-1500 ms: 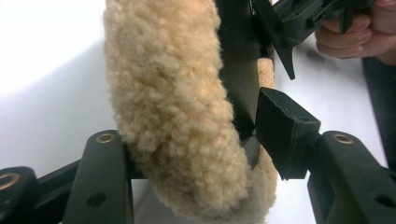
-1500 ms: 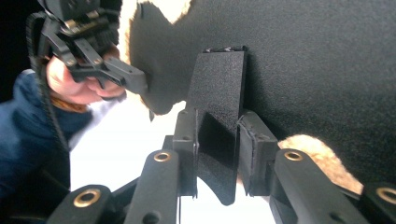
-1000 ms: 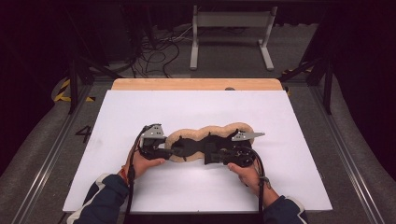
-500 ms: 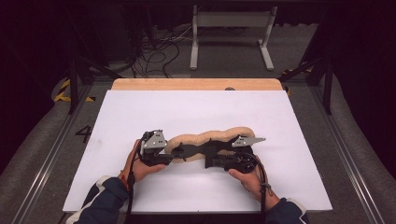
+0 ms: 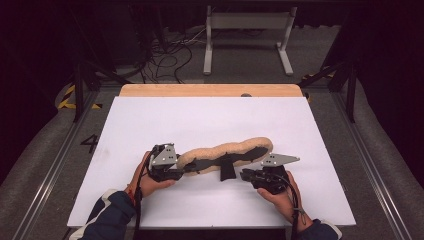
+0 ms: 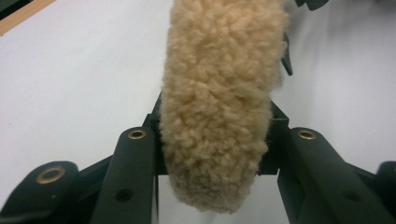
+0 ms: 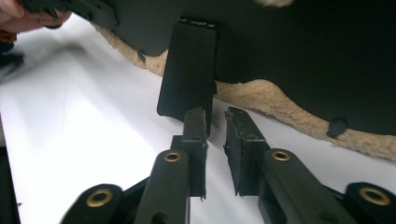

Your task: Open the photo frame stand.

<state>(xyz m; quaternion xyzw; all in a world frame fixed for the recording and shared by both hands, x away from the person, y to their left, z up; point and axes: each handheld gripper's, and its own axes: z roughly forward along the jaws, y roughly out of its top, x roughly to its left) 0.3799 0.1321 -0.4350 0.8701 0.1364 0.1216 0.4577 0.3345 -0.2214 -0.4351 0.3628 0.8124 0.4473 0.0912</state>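
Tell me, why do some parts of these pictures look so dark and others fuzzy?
High view: the white table is brightly lit while the room around it is nearly black. Left gripper view: the fleece pad is sharp near the jaws, softer farther off. Right gripper view: the pad's black backing swallows detail, and the hand at top left is blurred.

One long fleece-lined pad [image 5: 225, 151] with a black backing lay on one white tabletop [image 5: 210, 120], and one black strap tab [image 5: 226, 169] stuck out from its lower edge. Two hand-held grippers were there, a left gripper [image 5: 184, 169] and a right gripper [image 5: 245, 174], each carried by one hand, making two hands. Behind the table stood one grey metal frame [image 5: 248, 30].
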